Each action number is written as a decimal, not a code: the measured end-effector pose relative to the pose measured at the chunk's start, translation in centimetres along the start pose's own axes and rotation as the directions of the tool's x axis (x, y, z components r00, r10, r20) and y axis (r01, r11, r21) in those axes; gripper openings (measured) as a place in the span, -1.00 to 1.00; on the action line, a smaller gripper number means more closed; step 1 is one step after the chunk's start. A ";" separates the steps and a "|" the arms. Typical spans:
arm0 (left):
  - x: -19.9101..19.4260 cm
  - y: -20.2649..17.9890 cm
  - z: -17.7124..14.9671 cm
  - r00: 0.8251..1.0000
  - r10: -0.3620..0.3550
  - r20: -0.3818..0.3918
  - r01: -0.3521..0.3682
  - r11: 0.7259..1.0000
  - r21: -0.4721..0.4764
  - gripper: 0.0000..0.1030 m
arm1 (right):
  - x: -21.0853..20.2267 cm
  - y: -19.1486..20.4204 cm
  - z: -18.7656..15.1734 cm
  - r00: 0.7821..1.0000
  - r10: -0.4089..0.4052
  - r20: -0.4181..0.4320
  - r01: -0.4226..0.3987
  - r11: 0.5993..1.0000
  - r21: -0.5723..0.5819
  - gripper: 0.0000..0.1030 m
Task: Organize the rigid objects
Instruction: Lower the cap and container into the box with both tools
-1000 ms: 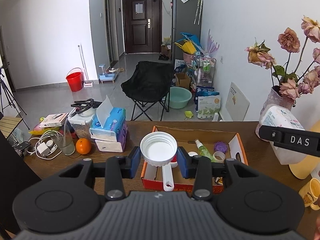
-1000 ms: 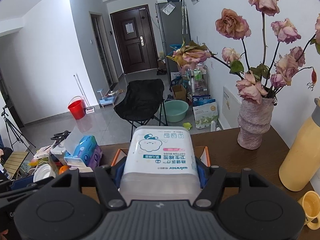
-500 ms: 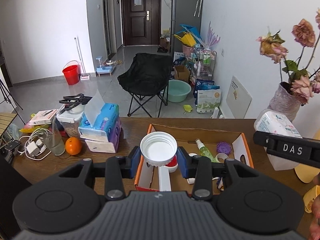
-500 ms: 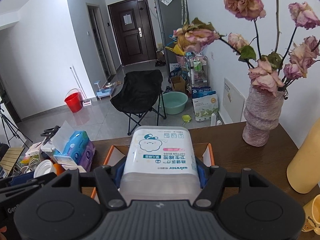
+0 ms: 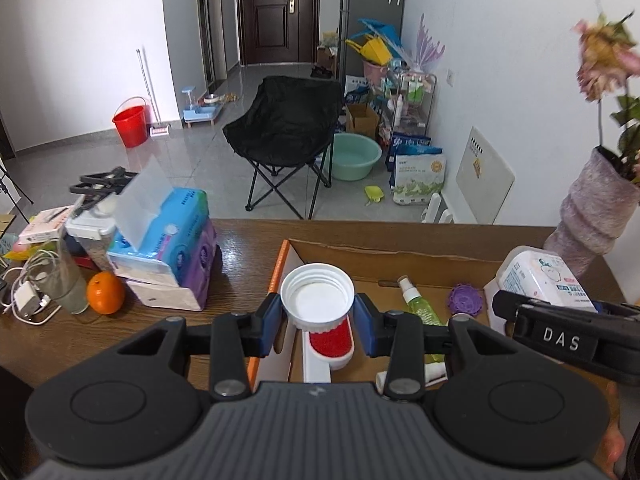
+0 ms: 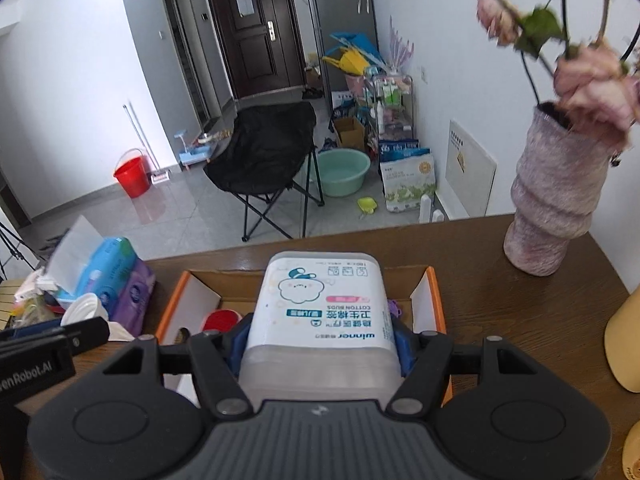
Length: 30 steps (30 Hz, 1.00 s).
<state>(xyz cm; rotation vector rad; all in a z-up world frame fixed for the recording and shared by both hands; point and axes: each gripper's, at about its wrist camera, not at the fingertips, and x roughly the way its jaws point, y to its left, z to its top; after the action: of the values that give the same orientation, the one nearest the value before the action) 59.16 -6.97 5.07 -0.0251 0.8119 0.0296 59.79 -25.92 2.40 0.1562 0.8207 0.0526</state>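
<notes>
My left gripper [image 5: 317, 316] is shut on a white screw lid [image 5: 317, 293] and holds it over the left end of an open cardboard box [image 5: 360, 249] with orange edges. In the box lie a white brush with a red pad [image 5: 332, 340], a green spray bottle [image 5: 416, 304] and a purple round piece [image 5: 465, 298]. My right gripper [image 6: 322, 340] is shut on a white cotton-bud box [image 6: 322, 312] and holds it above the same cardboard box [image 6: 434, 300]. The cotton-bud box also shows in the left wrist view [image 5: 540, 276].
Tissue packs [image 5: 168, 240], an orange [image 5: 105, 292], a glass [image 5: 68, 284] and chargers sit left of the box. A vase of dried roses [image 6: 556, 200] and a yellow bottle [image 6: 624, 344] stand on the right. The table's far edge [image 5: 360, 222] is just beyond the box.
Both grippers have moved forward and down toward the cardboard box, still holding the lid and the cotton-bud box. The box now appears larger and closer.
</notes>
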 end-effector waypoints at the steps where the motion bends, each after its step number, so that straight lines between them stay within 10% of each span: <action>1: 0.8 -0.1 0.0 1.000 -0.003 -0.010 0.003 1.000 0.000 -0.22 | 0.8 -0.1 -0.1 1.000 -0.001 -0.008 0.001 1.000 0.001 0.26; 22: 12.1 -2.6 -2.4 0.996 0.003 -0.094 0.001 0.999 0.042 -0.17 | 11.7 -2.5 -3.4 0.991 -0.033 -0.127 0.029 0.999 -0.028 0.27; 30: 12.1 -2.2 -2.5 0.999 0.025 -0.047 -0.024 0.999 0.038 0.75 | 11.9 -2.8 -3.9 0.992 -0.064 -0.106 0.058 0.997 -0.058 0.90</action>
<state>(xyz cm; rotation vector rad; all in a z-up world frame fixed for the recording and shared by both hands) 65.77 -9.05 -5.40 0.0200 0.8606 0.0370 65.04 -26.96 -9.27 0.0767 0.9306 0.0261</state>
